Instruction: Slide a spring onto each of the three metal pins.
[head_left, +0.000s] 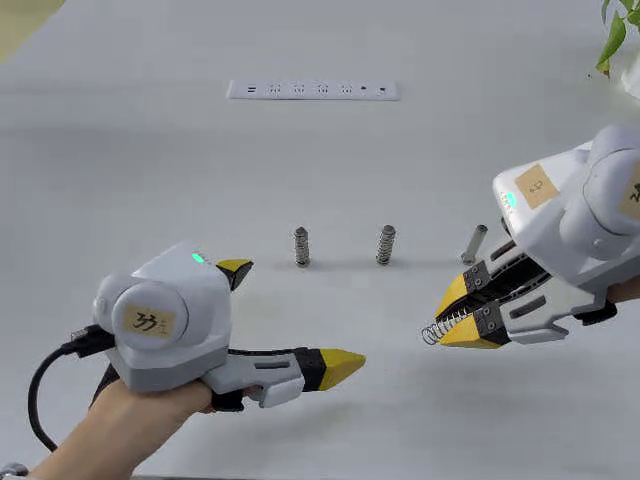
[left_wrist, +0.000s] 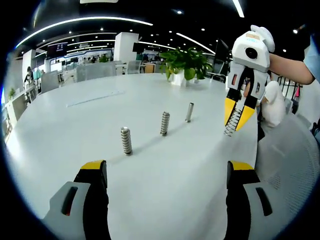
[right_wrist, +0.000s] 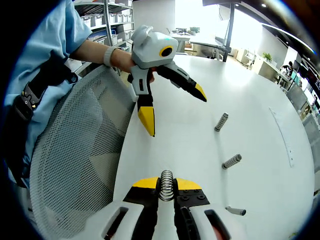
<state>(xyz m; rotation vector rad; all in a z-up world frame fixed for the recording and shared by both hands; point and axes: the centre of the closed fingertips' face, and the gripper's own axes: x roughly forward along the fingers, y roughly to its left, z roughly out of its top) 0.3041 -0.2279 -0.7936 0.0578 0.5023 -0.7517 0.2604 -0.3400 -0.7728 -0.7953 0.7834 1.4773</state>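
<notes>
Three metal pins stand in a row on the white table. The left pin (head_left: 301, 246) and the middle pin (head_left: 386, 244) each carry a spring. The right pin (head_left: 474, 243) is bare. My right gripper (head_left: 453, 315) is shut on a spring (head_left: 443, 326), held in the air in front of the bare pin; the spring (right_wrist: 166, 185) sticks out between its yellow tips. My left gripper (head_left: 290, 315) is open and holds nothing, in front of the left pin. In the left gripper view the sprung pins (left_wrist: 126, 140) (left_wrist: 164, 123) and the bare pin (left_wrist: 189, 112) stand ahead, with the right gripper (left_wrist: 235, 123) at the right.
A white power strip (head_left: 312, 90) lies at the back of the table. A green plant (head_left: 615, 40) shows at the far right corner. A mesh chair (right_wrist: 75, 165) stands by the table's edge beside the person.
</notes>
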